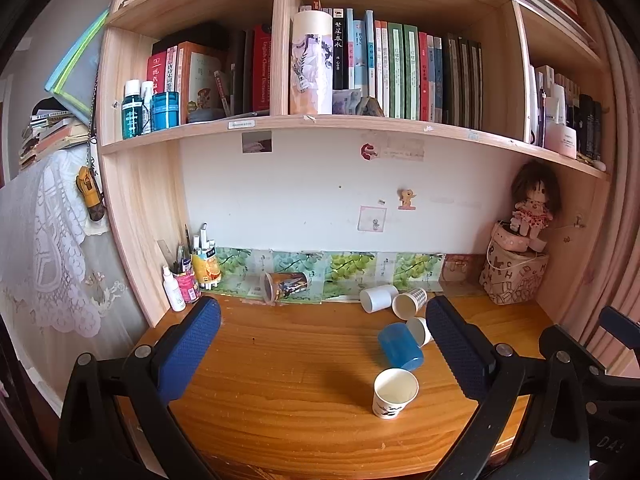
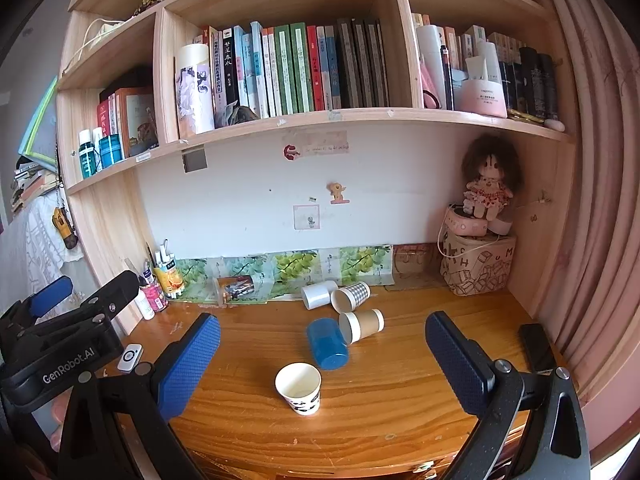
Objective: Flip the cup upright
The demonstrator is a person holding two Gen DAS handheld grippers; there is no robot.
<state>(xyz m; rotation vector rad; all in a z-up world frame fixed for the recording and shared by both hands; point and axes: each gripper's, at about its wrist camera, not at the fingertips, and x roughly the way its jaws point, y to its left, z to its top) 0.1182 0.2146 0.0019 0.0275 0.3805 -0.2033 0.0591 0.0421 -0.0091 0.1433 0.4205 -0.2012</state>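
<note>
Wooden bench (image 2: pixel 400 400) was seen with one paper cup (image 2: pixel 298 387) stood up; both tongs (image 1: pixel 320 344) (image 2: pixel 320 356) were held wide open and empty, ready for fallen blue cup (image 2: pixel 326 343)

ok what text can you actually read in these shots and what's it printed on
"GenRobot.AI": white print on the black body of the left gripper.
"English-Chinese Dictionary": spine of the red dictionary on the shelf.
"H", "U", "M": block letters on the patterned storage bag.
Other book spines, bottle labels and wall notes: too small or blurred.
</note>
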